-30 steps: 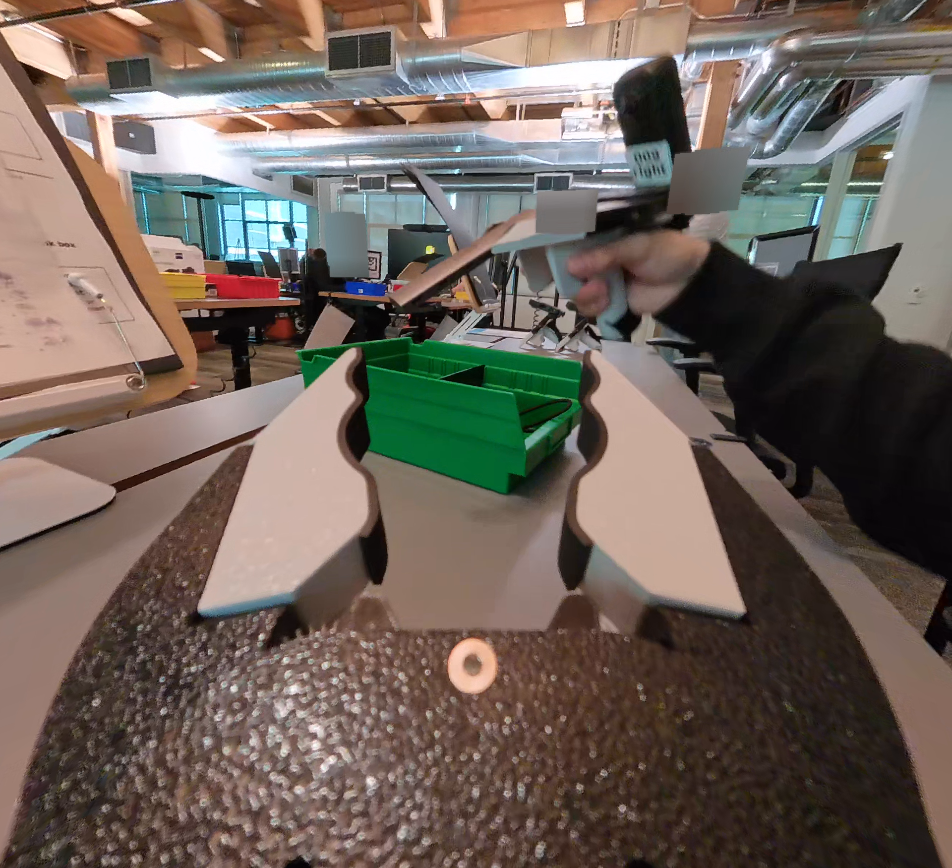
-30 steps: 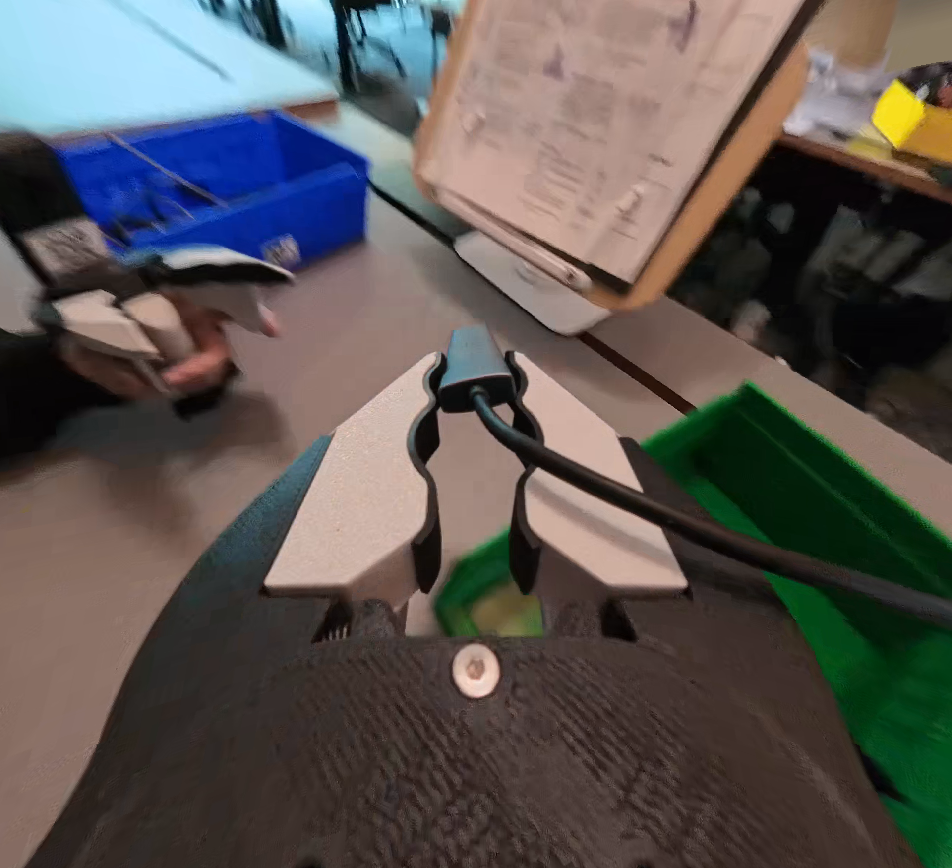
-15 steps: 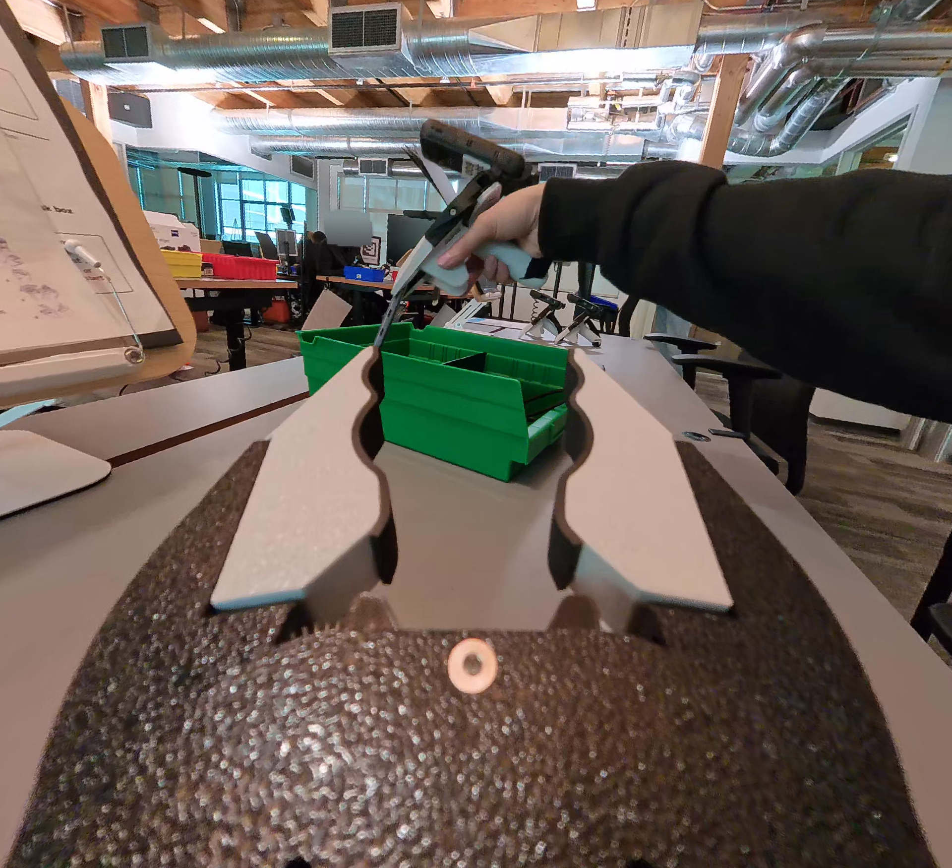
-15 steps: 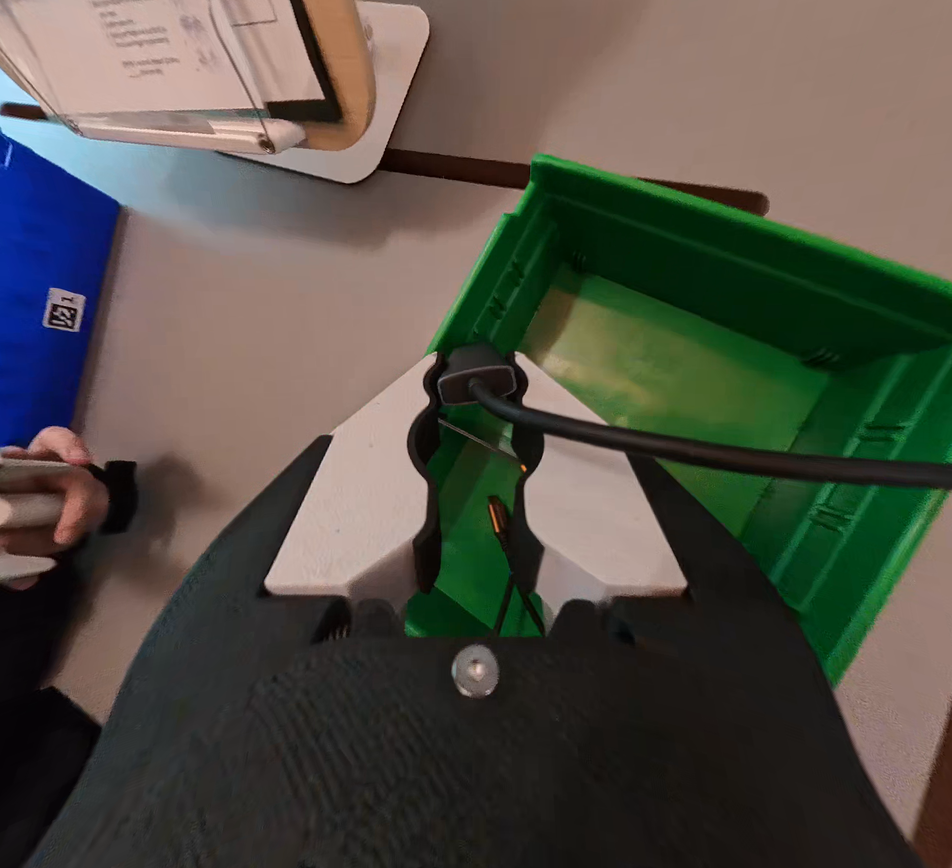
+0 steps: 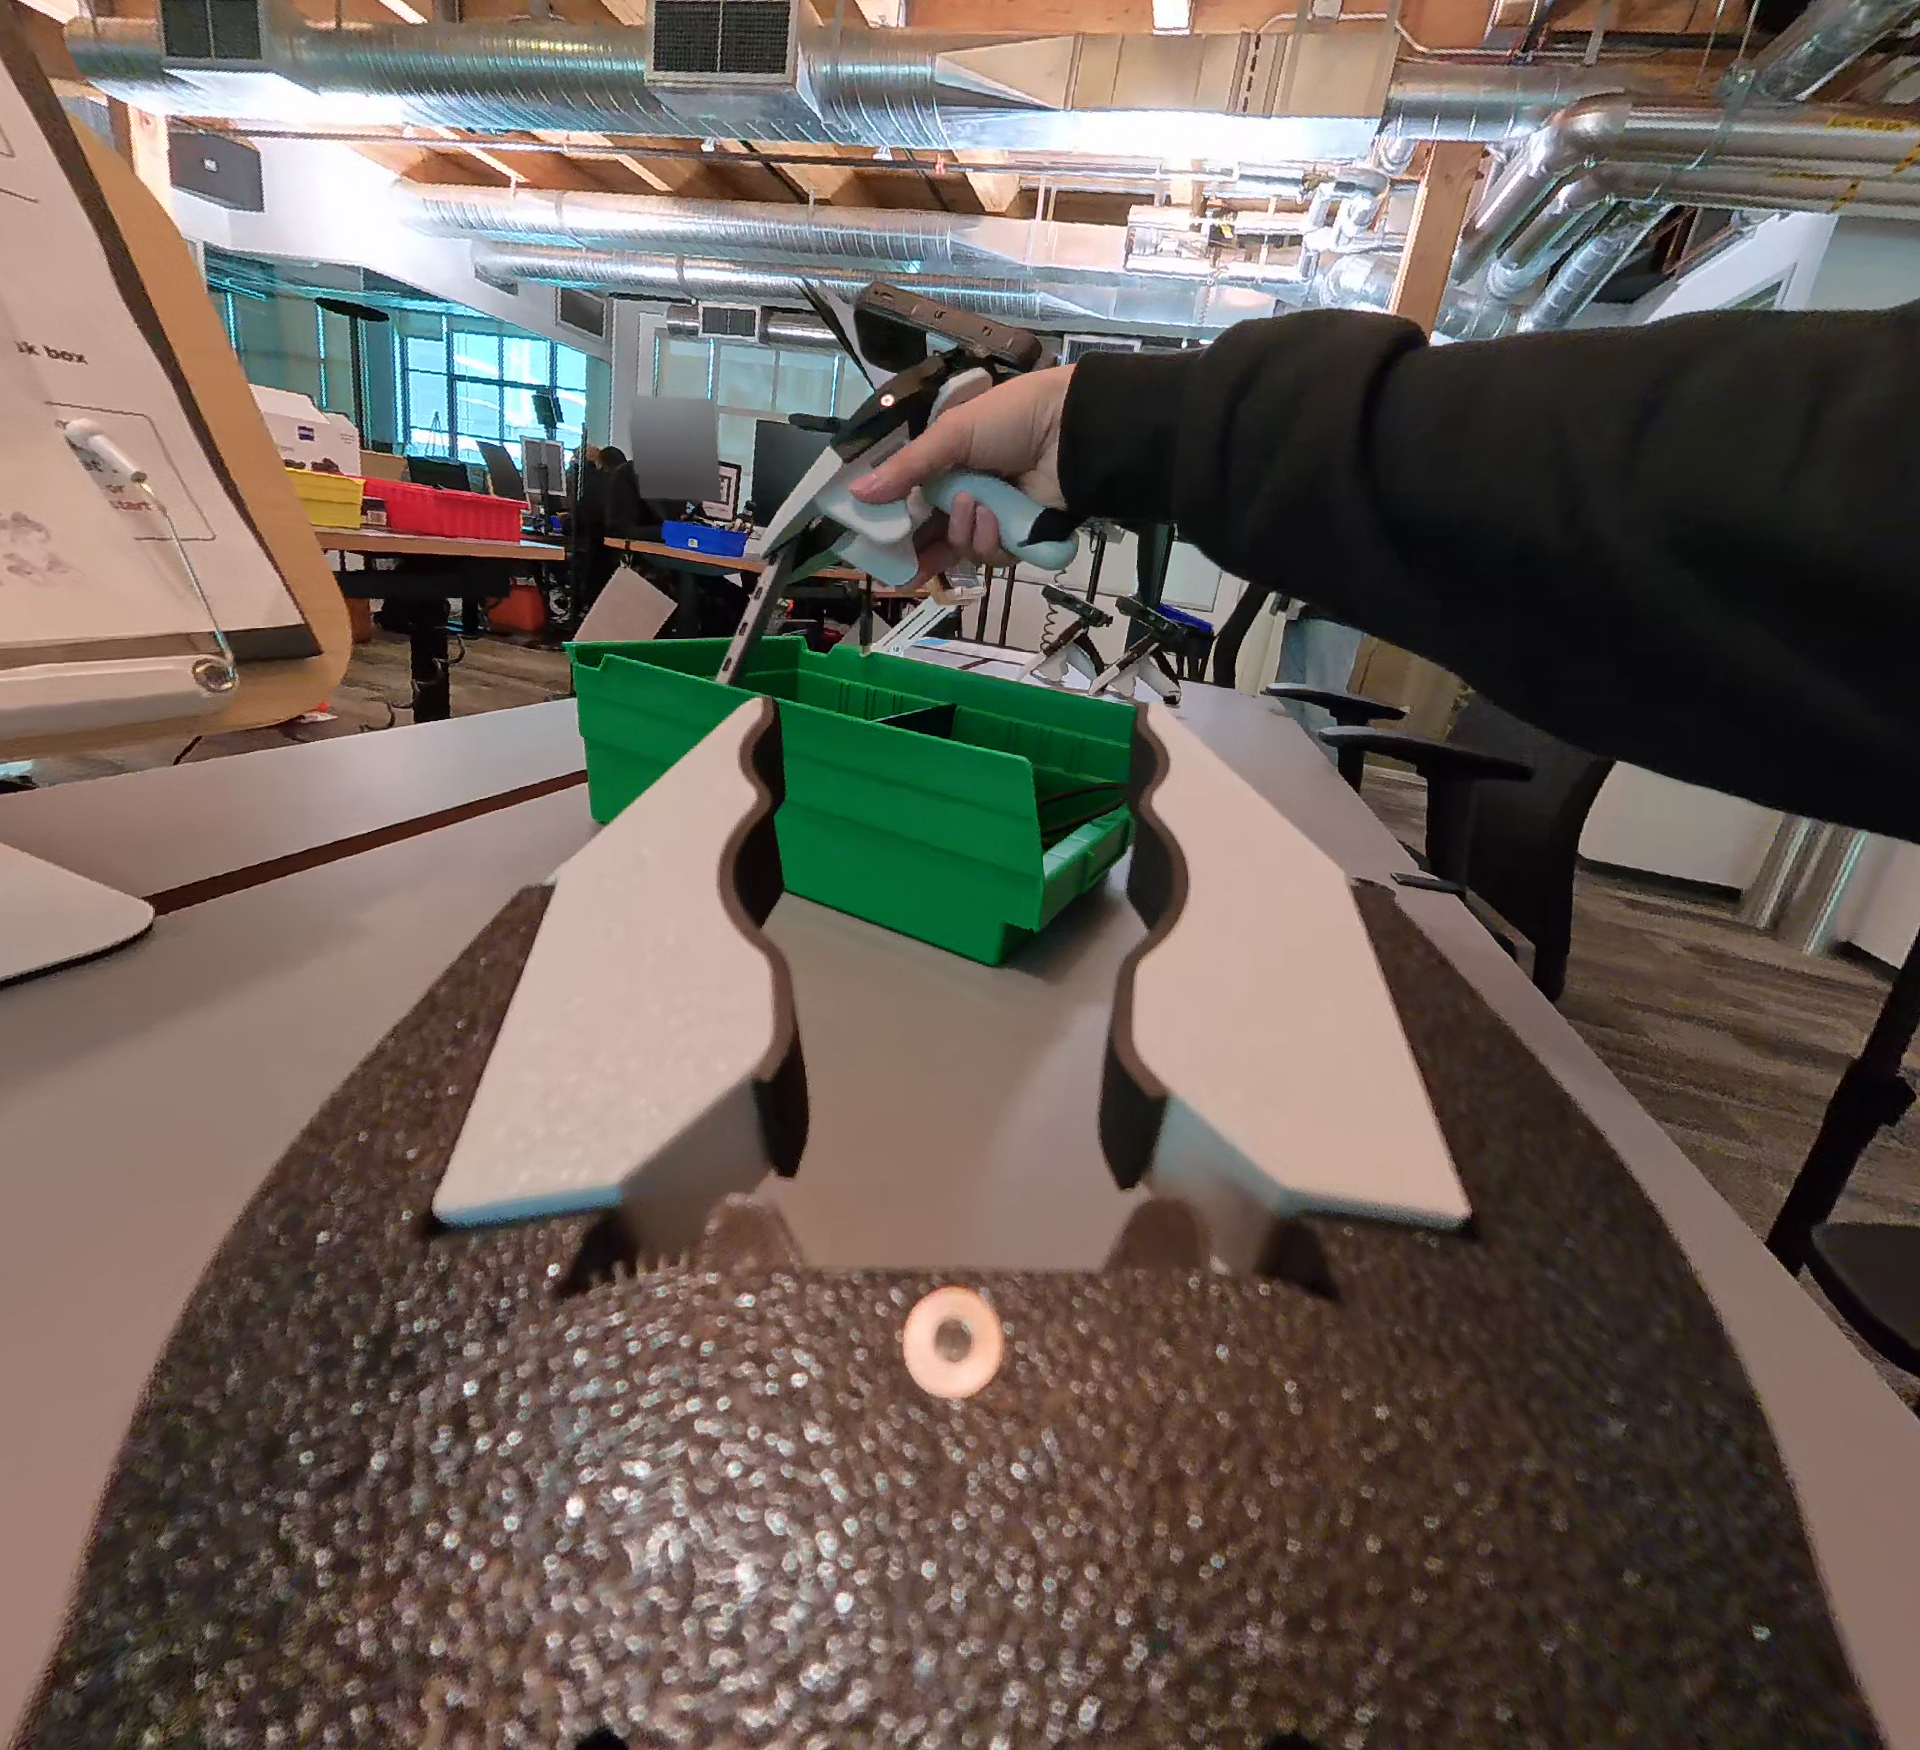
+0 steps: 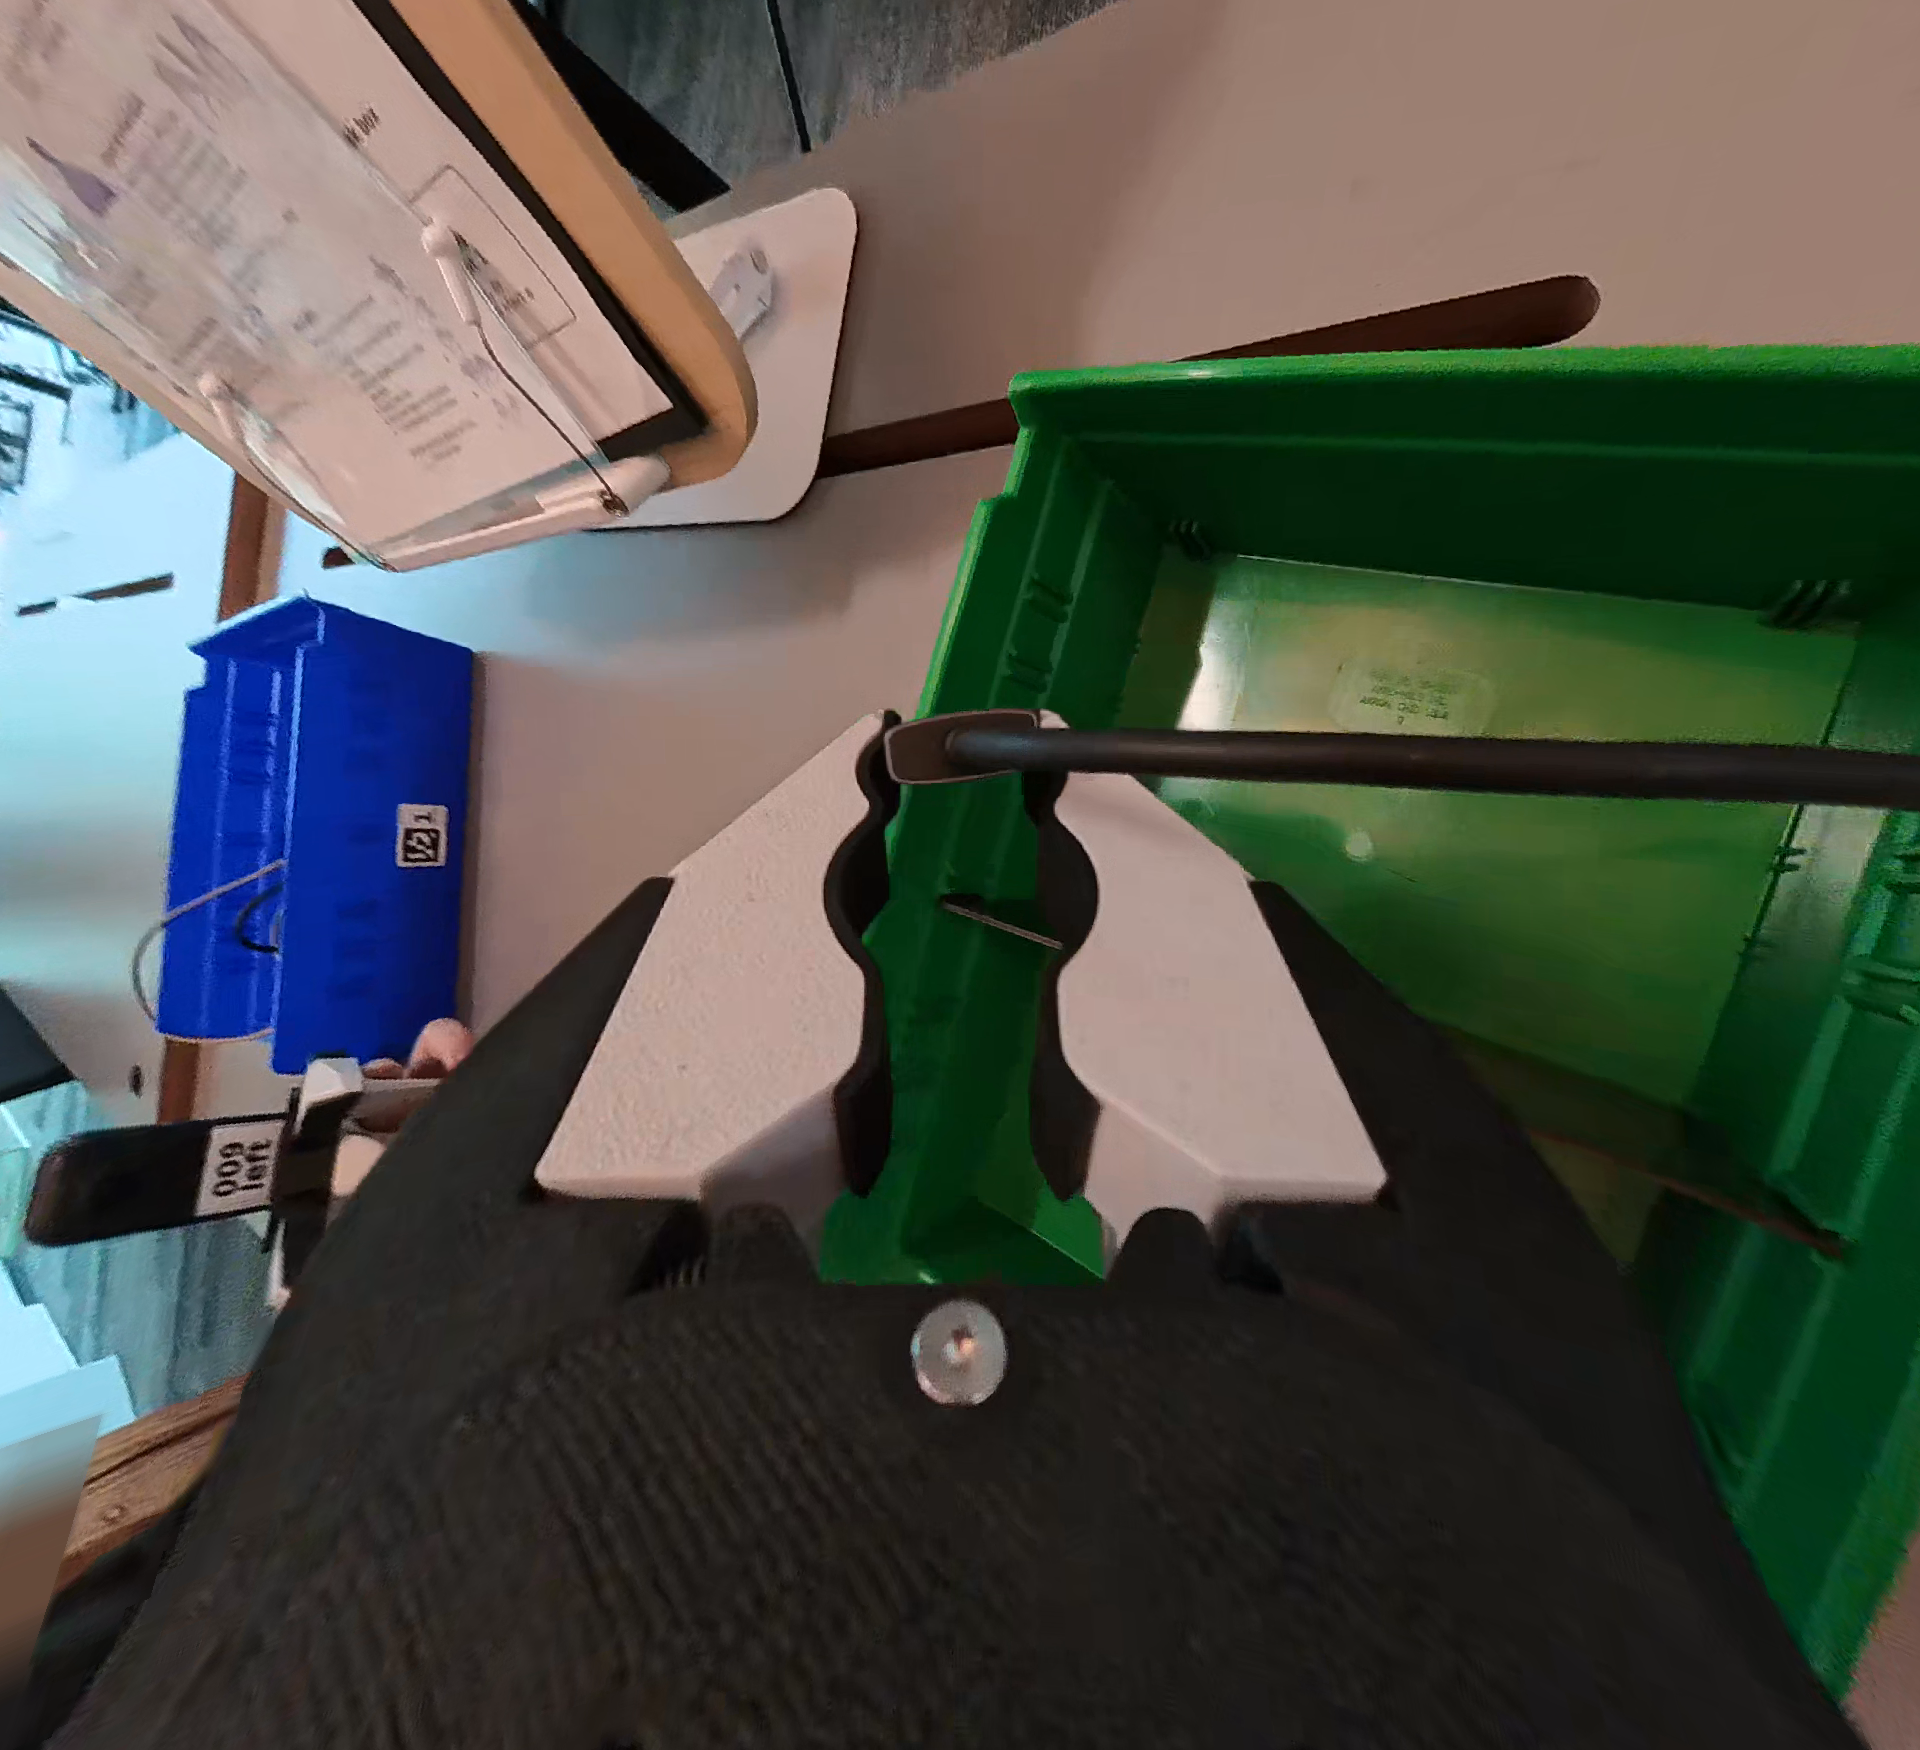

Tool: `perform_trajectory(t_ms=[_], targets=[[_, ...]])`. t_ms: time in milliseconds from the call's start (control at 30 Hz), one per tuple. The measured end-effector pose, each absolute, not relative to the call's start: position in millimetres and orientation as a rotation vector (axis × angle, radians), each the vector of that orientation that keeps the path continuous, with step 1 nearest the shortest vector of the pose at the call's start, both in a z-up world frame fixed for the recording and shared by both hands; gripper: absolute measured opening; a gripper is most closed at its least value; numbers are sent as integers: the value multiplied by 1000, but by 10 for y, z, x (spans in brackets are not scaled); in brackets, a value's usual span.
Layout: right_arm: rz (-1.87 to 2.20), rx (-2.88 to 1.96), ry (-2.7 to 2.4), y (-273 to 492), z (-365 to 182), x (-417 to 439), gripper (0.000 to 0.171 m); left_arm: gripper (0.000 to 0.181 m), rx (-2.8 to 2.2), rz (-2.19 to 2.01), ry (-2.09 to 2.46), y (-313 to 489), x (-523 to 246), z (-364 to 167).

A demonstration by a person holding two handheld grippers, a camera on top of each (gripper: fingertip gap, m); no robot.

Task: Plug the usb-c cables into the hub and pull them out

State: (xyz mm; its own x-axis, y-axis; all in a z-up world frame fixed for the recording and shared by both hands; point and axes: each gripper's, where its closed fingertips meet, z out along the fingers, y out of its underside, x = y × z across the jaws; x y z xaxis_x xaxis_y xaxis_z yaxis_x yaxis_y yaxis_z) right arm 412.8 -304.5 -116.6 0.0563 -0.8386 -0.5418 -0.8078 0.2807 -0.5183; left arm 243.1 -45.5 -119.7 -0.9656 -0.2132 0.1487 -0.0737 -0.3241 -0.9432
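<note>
My right gripper (image 6: 961,739) is shut on a flat grey hub (image 6: 961,746), and the hub's black cable (image 6: 1455,765) runs off to the right. It holds the hub over the left wall of the green bin (image 6: 1455,391). In the left wrist view a hand holds this right gripper (image 5: 779,557) above the bin (image 5: 883,827), with the hub (image 5: 750,625) hanging point-down at the bin's far left rim. My left gripper (image 5: 951,724) is open and empty, low over the grey table (image 5: 312,973), short of the bin. It also shows in the right wrist view (image 6: 312,1139).
A document stand with a white base (image 5: 104,505) stands on the table at the left, and it shows beside the bin in the right wrist view (image 6: 312,194). A blue bin (image 6: 322,848) sits beyond it. Office chairs (image 5: 1455,765) stand past the table's right edge. Across from one pair of fingers to the other is roughly 30 centimeters.
My right gripper swung with the hub from over the table to over the green bin and tipped downward. My left gripper stayed open and hardly moved.
</note>
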Motion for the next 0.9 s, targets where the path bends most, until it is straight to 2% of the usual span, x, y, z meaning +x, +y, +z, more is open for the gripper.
perform_trajectory(t_ms=[167,333,533,667,900], targets=[[5,-1451,1703,-2979,-1115,4155,22,63,-383,-2475,1755,-436,2445,-1166],[85,-1348,1558,-2748,-824,4227,22,62,-386,-2484,1757,-446,2444,-1174],[182,-969,1491,-2955,-677,4311,22,62,-405,-2496,1751,-427,2462,-1177],[134,-846,1596,-3269,-960,4283,21,60,-423,-2520,1732,-403,2478,-1159],[-206,-1074,1891,-3716,-1450,4190,24,60,-423,-2525,1732,-406,2475,-1160]])
